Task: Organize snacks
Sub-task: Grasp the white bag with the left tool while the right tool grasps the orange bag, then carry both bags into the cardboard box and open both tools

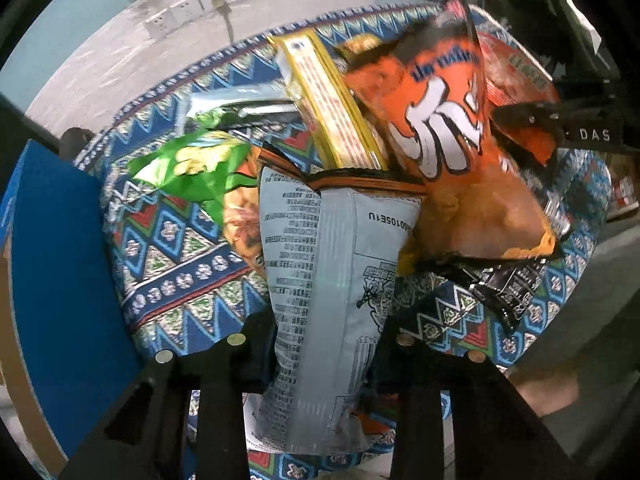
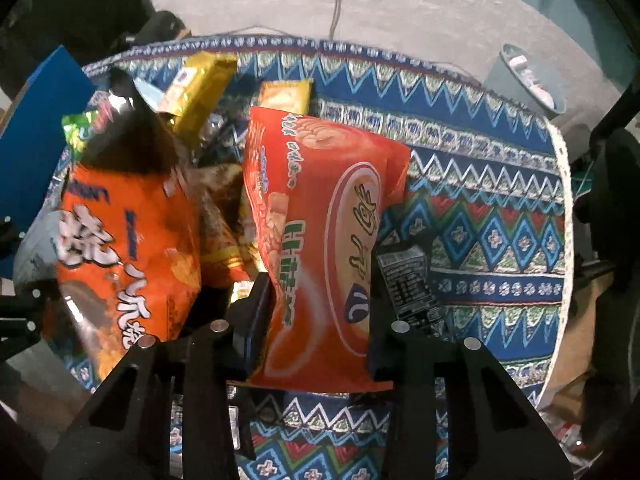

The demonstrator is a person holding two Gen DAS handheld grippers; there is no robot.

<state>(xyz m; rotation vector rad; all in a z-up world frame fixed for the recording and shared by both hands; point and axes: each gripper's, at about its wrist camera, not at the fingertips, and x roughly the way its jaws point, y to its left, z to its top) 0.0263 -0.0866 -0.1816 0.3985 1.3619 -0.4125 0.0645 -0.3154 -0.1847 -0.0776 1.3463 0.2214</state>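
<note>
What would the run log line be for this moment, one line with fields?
stage: pickup | left gripper: shut on grey packet | right gripper: shut on red packet | surface: patterned cloth

Both fisheye views are moderately lit by soft, even indoor light with no hard shadows. The foil packets throw glare: white sheen on the green snack bag (image 1: 192, 168) at left of the left wrist view, and on the dark top of the orange chip bag (image 2: 124, 240) in the right wrist view. That orange bag is smeared by motion blur. Straight lines bow strongly toward the edges, and the corners fall to black vignette.
</note>
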